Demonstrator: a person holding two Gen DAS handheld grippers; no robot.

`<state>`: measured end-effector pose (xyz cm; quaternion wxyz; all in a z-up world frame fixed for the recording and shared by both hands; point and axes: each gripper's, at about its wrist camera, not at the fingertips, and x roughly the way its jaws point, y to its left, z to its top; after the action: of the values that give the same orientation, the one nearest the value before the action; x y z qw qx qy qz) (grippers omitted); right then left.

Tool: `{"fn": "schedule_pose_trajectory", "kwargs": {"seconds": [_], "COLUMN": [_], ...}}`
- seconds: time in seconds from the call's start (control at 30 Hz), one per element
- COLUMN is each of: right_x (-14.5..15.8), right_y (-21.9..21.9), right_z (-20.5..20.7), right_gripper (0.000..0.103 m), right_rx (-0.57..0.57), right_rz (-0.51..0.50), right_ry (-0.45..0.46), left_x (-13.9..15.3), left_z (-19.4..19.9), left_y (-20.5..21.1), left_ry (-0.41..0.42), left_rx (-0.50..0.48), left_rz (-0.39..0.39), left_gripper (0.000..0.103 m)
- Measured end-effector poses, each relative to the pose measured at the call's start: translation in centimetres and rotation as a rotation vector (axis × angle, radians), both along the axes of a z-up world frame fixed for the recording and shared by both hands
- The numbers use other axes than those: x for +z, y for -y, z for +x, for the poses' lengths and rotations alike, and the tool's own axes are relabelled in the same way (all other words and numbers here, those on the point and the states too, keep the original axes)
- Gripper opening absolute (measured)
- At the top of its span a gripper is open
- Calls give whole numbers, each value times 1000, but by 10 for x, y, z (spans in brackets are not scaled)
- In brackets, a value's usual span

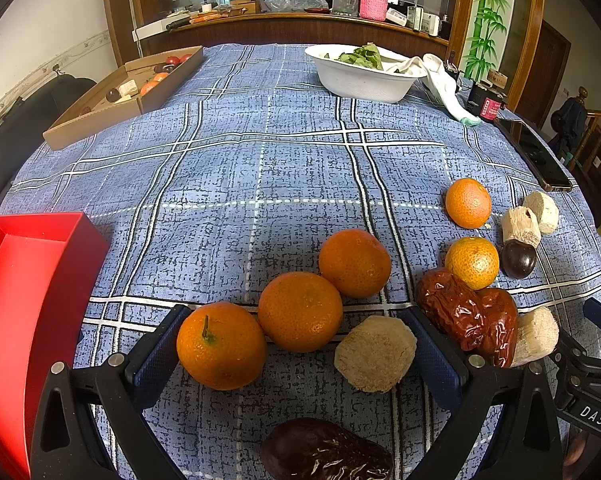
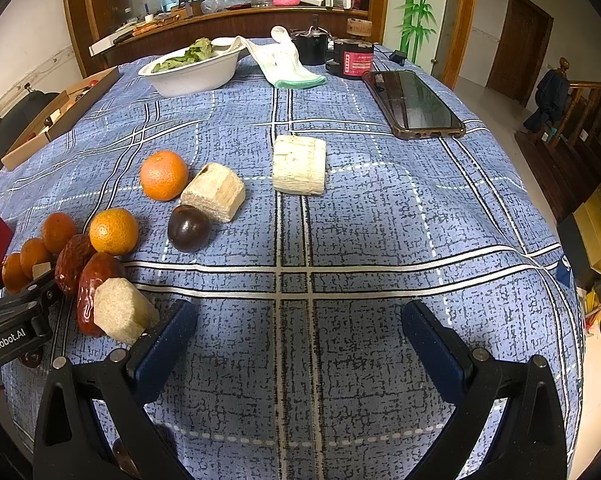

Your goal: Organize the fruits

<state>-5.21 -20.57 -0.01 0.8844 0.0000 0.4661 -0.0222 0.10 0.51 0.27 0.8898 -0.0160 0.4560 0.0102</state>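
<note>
Now, left wrist view:
Left gripper (image 1: 296,344): jaws spread wide, holding nothing; a stemmed tangerine (image 1: 220,346) touches the left finger's inner pad, a cut sugarcane piece (image 1: 374,354) lies just inside the right finger.
Tangerine row: two more tangerines (image 1: 300,311) (image 1: 354,263) run diagonally away from the stemmed one, each touching the next.
Dark date (image 1: 326,452): near edge of view, between the finger bases.
Red dates (image 1: 470,320): two, glossy, just outside the right finger, touching a tangerine (image 1: 474,263).
Red box (image 1: 28,300): open, at left edge.
Cardboard tray (image 1: 112,100): far left, holding fruit.

Right wrist view:
Right gripper (image 2: 298,336): jaws wide apart, gripping nothing, only blue plaid tablecloth (image 2: 380,220) between them.
Sugarcane pieces: one (image 2: 298,165) alone ahead, one (image 2: 214,191) beside a tangerine (image 2: 163,175), one (image 2: 120,310) just outside the left finger.
Dark round fruit (image 2: 188,228): touching the middle sugarcane piece.
White bowl (image 2: 196,74): far side, greens inside.
Phone (image 2: 414,104): far right, face up.
</note>
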Motion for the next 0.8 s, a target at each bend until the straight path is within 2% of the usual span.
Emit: {"fn": "schedule_pose_trajectory", "kwargs": {"seconds": [0.37, 0.53, 0.77, 0.8], "right_x": [0, 0, 1, 2], "right_y": [0, 4, 6, 8], "right_z": [0, 1, -4, -4], "right_gripper": [103, 103, 103, 103], "right_rx": [1, 31, 34, 32], "right_rz": [-1, 20, 38, 49], "right_ry": [-1, -25, -11, -6], "left_x": [-2, 0, 1, 1], "left_z": [-3, 2, 0, -2], "left_y": [2, 0, 0, -1], "left_ry": [-3, -66, -76, -72], "left_rx": [16, -40, -68, -72], "left_rz": [0, 1, 0, -2], "left_gripper": [103, 102, 102, 100]}}
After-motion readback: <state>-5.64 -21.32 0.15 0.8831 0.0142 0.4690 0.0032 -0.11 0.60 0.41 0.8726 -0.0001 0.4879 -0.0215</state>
